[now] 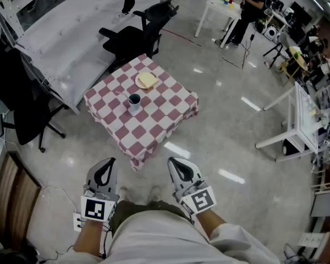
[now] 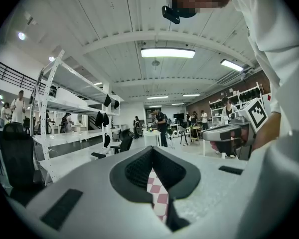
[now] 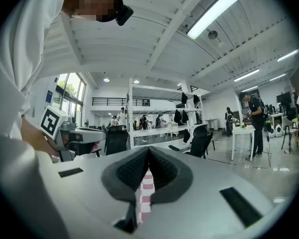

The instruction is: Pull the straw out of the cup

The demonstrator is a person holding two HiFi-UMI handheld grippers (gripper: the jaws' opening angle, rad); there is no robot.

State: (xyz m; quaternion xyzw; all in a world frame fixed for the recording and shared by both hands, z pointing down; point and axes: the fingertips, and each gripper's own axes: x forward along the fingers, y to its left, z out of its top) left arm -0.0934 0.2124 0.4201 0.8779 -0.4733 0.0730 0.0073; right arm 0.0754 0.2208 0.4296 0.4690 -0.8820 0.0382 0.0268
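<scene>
A small dark cup (image 1: 134, 101) stands near the middle of a low table draped in a red-and-white checked cloth (image 1: 159, 114), some way ahead of me. A thin straw seems to lean out of the cup to the left, too small to be sure. Both grippers are held close to my body, well short of the table. My left gripper (image 1: 105, 171) (image 2: 152, 152) has its jaws together with nothing between them. My right gripper (image 1: 177, 168) (image 3: 148, 151) is likewise shut and empty. Only a sliver of the checked cloth shows through each pair of jaws.
A yellow item (image 1: 147, 80) lies on the cloth behind the cup. Black office chairs (image 1: 135, 34) stand behind the table, and another chair (image 1: 27, 120) to its left. A long grey shelf rack (image 1: 60, 43) runs along the left. White desks (image 1: 297, 120) stand at the right; people work in the background.
</scene>
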